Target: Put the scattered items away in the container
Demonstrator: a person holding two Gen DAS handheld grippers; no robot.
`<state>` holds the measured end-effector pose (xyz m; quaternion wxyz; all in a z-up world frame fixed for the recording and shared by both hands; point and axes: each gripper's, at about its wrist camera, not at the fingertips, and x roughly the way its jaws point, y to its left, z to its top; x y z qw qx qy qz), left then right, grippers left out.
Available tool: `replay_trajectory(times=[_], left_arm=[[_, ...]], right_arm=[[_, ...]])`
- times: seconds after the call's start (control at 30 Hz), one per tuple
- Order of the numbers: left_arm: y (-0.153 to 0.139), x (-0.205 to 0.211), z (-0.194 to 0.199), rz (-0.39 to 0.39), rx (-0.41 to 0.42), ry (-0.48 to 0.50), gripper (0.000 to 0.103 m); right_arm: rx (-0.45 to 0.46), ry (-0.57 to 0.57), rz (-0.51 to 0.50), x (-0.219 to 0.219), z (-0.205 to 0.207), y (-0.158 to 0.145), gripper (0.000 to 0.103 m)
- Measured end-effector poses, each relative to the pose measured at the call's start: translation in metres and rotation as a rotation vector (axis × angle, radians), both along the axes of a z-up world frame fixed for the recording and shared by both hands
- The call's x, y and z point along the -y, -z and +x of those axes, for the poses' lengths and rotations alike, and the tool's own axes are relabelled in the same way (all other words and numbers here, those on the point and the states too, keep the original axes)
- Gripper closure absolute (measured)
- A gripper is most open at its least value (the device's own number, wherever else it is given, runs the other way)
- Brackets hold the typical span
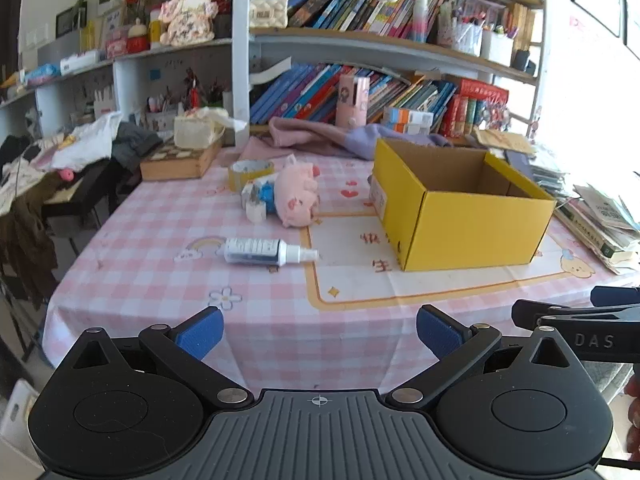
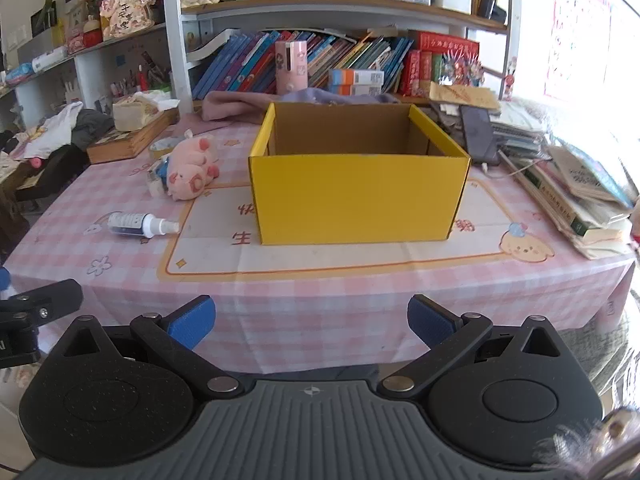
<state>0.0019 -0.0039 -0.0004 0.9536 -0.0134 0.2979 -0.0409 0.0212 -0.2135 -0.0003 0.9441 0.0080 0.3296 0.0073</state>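
Both tools hang short of the near edge of the surface [image 2: 320, 280], tilted downward. Left tool [image 1: 320, 334]: jaws spread wide, nothing between them. Right tool [image 2: 312, 322]: same, wide and empty. Yellow box [image 2: 358, 196] stands open on the checked cloth. Left of it lie a pink plush pig [image 1: 298, 194], a spray bottle [image 1: 268, 251] on its side nearer the edge, and a tape roll [image 1: 250, 172] behind the pig.

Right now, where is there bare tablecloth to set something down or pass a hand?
Free: the strip between the yellow box and the near table edge, and the checks left of the spray bottle. Crowded: around the pink plush and the book stacks on the right.
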Motion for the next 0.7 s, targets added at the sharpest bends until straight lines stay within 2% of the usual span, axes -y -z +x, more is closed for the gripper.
replay_trajectory(times=[0.1, 0.43, 0.7], left_arm=[[-0.0028, -0.0030, 0.0005, -0.039, 0.016, 0.028, 0.000], [0.0008, -0.0018, 0.0040, 0.011, -0.002, 0.017, 0.000], [0.0054, -0.0047, 0.0060, 0.009, -0.033, 0.015, 0.000]], right_arm=[[-0.001, -0.003, 0.007, 0.0002, 0.0011, 0.0003, 0.000], [-0.001, -0.030, 0.036, -0.0023, 0.0036, 0.0009, 0.000], [-0.011, -0.006, 0.030, -0.0039, 0.0036, 0.0012, 0.000]])
